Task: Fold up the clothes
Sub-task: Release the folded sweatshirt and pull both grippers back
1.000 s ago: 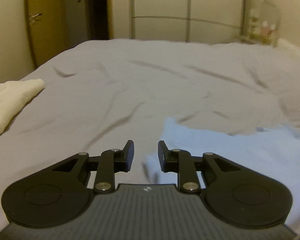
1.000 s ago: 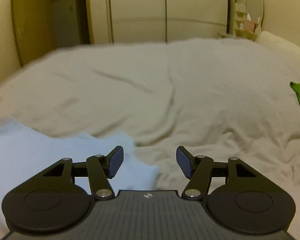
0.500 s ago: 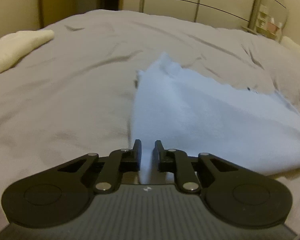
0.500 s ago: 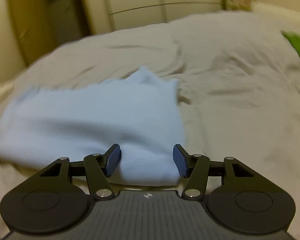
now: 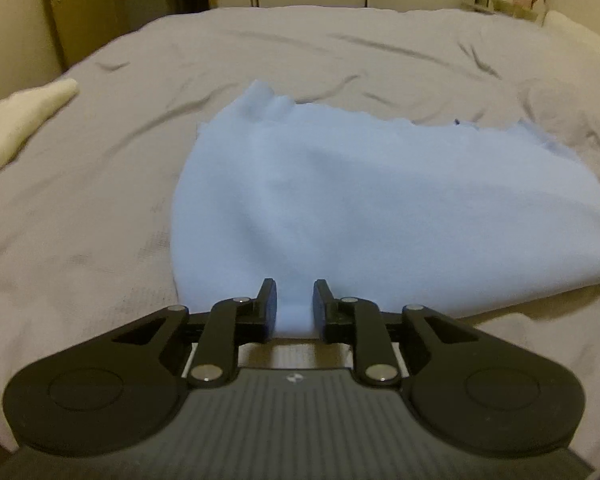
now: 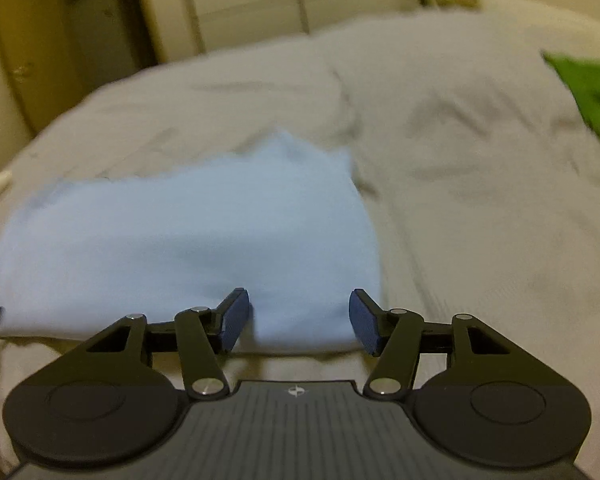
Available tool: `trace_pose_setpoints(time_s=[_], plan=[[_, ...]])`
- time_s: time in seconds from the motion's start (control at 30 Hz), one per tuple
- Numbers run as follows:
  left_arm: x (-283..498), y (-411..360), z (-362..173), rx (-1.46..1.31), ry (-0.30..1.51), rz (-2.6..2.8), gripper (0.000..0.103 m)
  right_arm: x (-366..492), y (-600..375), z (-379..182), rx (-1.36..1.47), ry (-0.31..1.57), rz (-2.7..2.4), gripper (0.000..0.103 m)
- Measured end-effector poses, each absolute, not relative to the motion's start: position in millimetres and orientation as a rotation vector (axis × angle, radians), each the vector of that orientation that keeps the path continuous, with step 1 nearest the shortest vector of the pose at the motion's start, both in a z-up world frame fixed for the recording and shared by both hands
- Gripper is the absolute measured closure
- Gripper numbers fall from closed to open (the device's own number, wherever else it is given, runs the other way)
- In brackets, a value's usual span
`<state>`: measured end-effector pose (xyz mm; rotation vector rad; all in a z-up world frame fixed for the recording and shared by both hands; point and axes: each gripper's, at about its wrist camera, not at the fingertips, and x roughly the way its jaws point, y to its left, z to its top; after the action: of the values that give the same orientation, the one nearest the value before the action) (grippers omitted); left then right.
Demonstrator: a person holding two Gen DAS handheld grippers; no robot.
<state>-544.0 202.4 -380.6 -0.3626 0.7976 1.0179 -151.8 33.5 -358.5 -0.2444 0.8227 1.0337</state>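
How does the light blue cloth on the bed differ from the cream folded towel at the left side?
The light blue cloth is large and spread nearly flat; the cream folded towel is small and bundled thick. The blue cloth lies at the tips of the left gripper and the right gripper; the towel lies apart, near the edge. Both rest on the grey bedsheet.

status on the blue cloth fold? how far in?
Done: the light blue cloth lies doubled on the bed. In hand: nothing gripped; left gripper and right gripper both open at its near edge. Left: further folds, the green garment. The cream item already looks folded.
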Motion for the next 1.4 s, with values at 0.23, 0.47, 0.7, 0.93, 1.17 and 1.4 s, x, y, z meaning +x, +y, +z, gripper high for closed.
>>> trace_pose_setpoints(time_s=[0.23,0.47,0.7,0.93,1.17,1.4], plan=[[-539,170,-353,-0.407,0.799,1.041,0.058,-171,10,-339,-0.231,0.852,1.031,0.012],[-549,124,-335,-0.368,0.818,1.05,0.039,-197,-8,-313,-0.239,0.847,1.055,0.001],[-560,87,-316,-0.342,0.802,1.048,0.03,-222,-26,-286,-0.248,0.835,1.078,0.0],[-573,58,-296,-0.299,0.754,1.052,0.024,-236,-46,-272,-0.229,0.82,1.089,0.0],[-582,43,-287,-0.271,0.746,1.065,0.023,-243,-58,-267,-0.216,0.824,1.102,0.0],[-587,35,-284,-0.26,0.747,1.079,0.02,-249,-62,-266,-0.217,0.82,1.119,0.0]])
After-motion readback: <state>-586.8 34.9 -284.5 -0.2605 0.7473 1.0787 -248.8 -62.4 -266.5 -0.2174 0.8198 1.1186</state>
